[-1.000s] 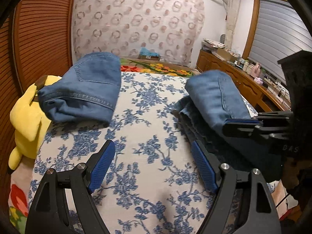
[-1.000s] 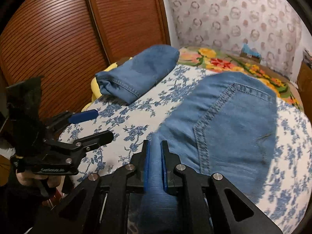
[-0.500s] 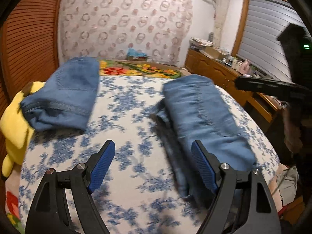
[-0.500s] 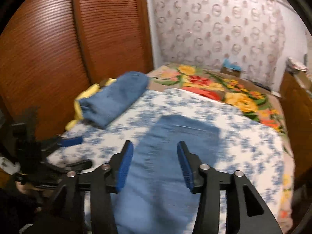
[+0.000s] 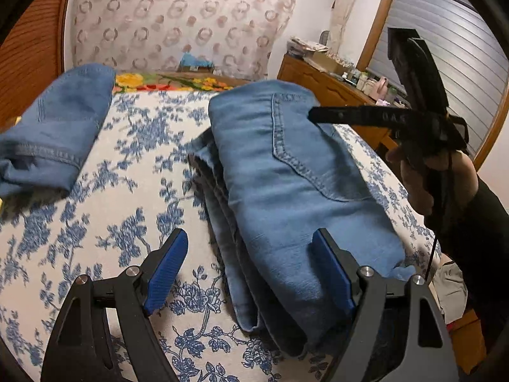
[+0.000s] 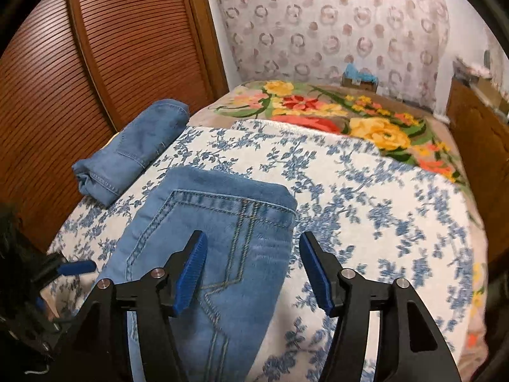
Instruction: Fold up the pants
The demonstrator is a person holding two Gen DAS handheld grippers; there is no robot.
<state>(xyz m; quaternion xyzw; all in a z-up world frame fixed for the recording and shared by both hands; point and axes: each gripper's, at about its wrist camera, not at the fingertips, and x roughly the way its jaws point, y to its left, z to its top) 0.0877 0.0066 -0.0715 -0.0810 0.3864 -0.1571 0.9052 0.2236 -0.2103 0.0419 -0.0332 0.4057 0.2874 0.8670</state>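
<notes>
A folded pair of light blue jeans [image 5: 296, 184] lies on the blue-flowered bedspread [image 5: 133, 165], back pocket up; it also shows in the right wrist view [image 6: 206, 242]. My left gripper [image 5: 251, 273] is open and empty, low over the near end of the jeans. My right gripper [image 6: 253, 270] is open and empty, raised above the jeans' right edge; it also shows in the left wrist view [image 5: 375, 116], held in a hand.
A second folded pair of jeans [image 5: 54, 127] lies at the left of the bed [image 6: 136, 146]. A flowered blanket [image 6: 334, 111] covers the far end. A slatted wooden door [image 6: 95, 63] stands left, a wooden dresser [image 5: 334, 86] right.
My right gripper let go of the jeans, opened and rose away. The jeans now lie flat and folded. My left gripper moved right, over the jeans' near end.
</notes>
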